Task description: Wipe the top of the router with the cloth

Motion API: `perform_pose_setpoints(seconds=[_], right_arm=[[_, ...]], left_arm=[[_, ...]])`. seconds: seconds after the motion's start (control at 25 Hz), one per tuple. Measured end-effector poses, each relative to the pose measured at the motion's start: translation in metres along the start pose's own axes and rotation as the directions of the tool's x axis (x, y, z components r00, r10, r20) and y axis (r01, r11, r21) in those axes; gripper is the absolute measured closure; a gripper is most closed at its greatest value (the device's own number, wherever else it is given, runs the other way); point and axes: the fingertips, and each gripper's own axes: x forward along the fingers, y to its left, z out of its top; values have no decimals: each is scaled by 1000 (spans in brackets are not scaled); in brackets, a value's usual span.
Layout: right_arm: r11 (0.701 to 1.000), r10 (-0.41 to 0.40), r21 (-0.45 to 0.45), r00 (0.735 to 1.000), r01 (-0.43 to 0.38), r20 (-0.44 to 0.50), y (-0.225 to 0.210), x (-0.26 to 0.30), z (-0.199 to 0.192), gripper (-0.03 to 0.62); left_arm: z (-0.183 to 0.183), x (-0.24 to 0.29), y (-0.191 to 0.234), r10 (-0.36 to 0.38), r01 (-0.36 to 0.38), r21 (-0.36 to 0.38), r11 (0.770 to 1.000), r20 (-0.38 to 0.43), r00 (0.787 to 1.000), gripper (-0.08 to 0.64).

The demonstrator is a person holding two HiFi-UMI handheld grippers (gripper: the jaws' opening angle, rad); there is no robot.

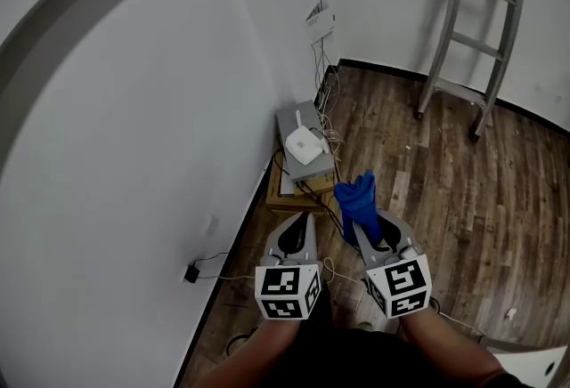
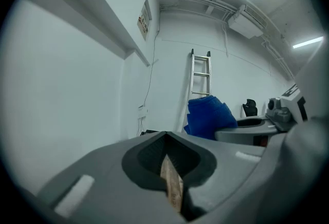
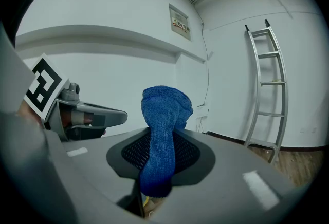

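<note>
The left hand-held gripper (image 1: 298,231) and right hand-held gripper (image 1: 375,236) are held low, side by side, near the person's body, pointing away. The right one is clamped on the cloth (image 1: 358,198), which stands upright. The left one is closed on nothing. The router (image 1: 304,144) sits farther off by the wall.

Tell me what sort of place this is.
Likely a bare room, perhaps an office or workshop corner: a router sits low by the white wall amid loose cables, a ladder leans on the wall, and the floor is wood plank.
</note>
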Motion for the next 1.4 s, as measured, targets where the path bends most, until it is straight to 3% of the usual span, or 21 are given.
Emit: perform_pose_setpoints(seconds=[0.28,0.48,0.76,1.08,1.28,1.4], right_arm=[[995,-93,33,994,95,-57,-12,163,51,471],[989,-127,56,984,135,-124,-15,257,61,471],[984,-137,89,970,157,-199,-48,311,46,471],[995,-28,81,969,49,-245,-89,378,35,471],[997,31,77,967,-12,-252,-134,434,9,471],[997,59,62,959,-44,-277,-150,485,-33,472]], left_arm=[[51,122,114,-125,125,6,992,-43,991,560],[68,196,186,-171,172,1,985,-82,982,560],[62,250,229,-148,145,-32,989,-144,978,560],[55,304,249,-58,45,-65,997,-219,974,560],[26,368,248,21,-35,-46,998,-279,960,560],[-12,418,260,41,-61,-52,997,-322,946,560]])
